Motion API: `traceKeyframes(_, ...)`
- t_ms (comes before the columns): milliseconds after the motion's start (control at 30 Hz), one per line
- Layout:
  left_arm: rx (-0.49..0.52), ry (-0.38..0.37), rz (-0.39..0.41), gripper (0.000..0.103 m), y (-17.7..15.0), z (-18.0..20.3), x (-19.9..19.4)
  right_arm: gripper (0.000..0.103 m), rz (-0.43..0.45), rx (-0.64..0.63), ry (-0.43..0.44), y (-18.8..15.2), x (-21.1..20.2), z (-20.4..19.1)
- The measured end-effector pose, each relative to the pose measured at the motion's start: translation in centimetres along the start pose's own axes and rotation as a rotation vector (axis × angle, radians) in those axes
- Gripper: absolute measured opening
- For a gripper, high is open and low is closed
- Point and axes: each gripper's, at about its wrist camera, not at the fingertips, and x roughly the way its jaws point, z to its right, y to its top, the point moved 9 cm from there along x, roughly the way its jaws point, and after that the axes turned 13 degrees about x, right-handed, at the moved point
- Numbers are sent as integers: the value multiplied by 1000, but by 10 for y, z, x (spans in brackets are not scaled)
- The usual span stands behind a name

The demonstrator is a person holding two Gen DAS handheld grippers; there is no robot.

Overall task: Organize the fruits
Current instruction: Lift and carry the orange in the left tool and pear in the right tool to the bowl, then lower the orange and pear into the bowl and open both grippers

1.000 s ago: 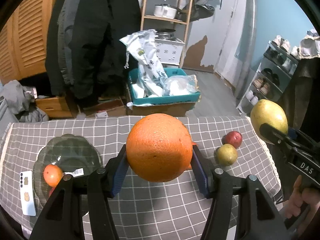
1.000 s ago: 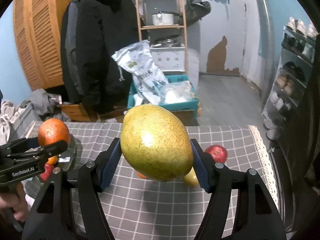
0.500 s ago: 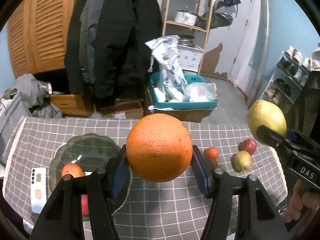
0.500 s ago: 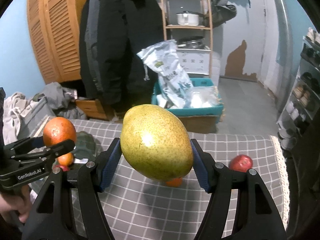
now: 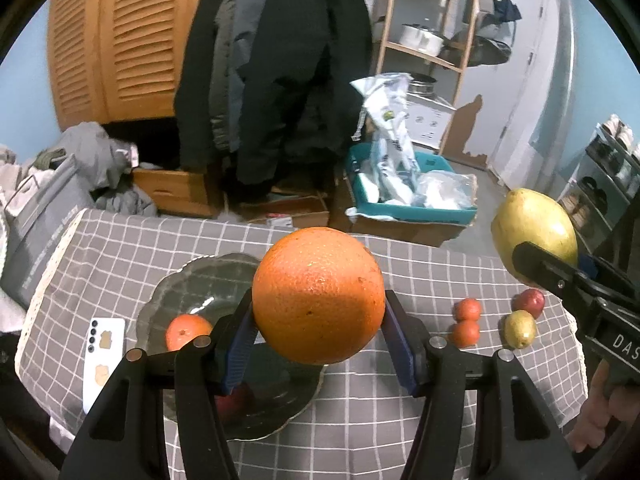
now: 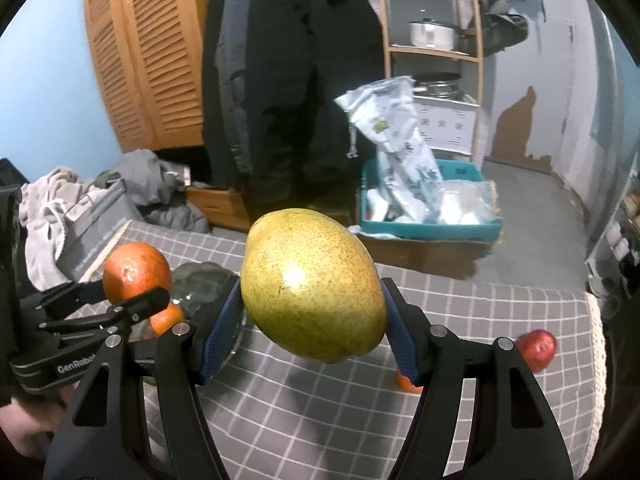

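While both hand-held grippers hung above a table spread with a grey checked cloth, each had a fruit clamped between its blue pads. In the left wrist view, the left gripper was closed on a large orange, its pads pressed against the fruit's two sides, and the orange was held in the air over the near part of a dark glass plate. On that plate lay a smaller orange fruit, and something red showed lower down behind the gripper's finger; I could not tell what it was. A white phone lay flat on the cloth just left of the plate.

In the right wrist view, the right gripper was closed on a big yellow-green pear, gripped at its sides and held above the middle of the cloth. The left wrist view showed that pear high at the right edge, well apart from the plate.

On the cloth's right side sat two small orange fruits touching each other, and beyond them a small yellow-green fruit just beside a red one. A person's fingers showed under the right gripper's handle.

Behind the table stood a louvred wooden wardrobe, dark coats, and a teal crate of bags on the floor.
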Motion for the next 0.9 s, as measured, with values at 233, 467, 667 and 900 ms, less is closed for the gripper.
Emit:
traceKeyframes(233,-47,23,-22,61,-11,-31,6,68,-33,-32,41,-4,24,-31)
traceKeyframes(467,-85,42,-74,61,-31,-57,25,68,-75,-53,76,-14,53,-57)
traceKeyframes(667,-114,47,-133,61,-49,-75,45,68,-124,-62,100,-27,82,-72)
traceKeyframes(900,-143,36,-205,61,-71,-82,71,68,-193,-55,123,-47,114,-79)
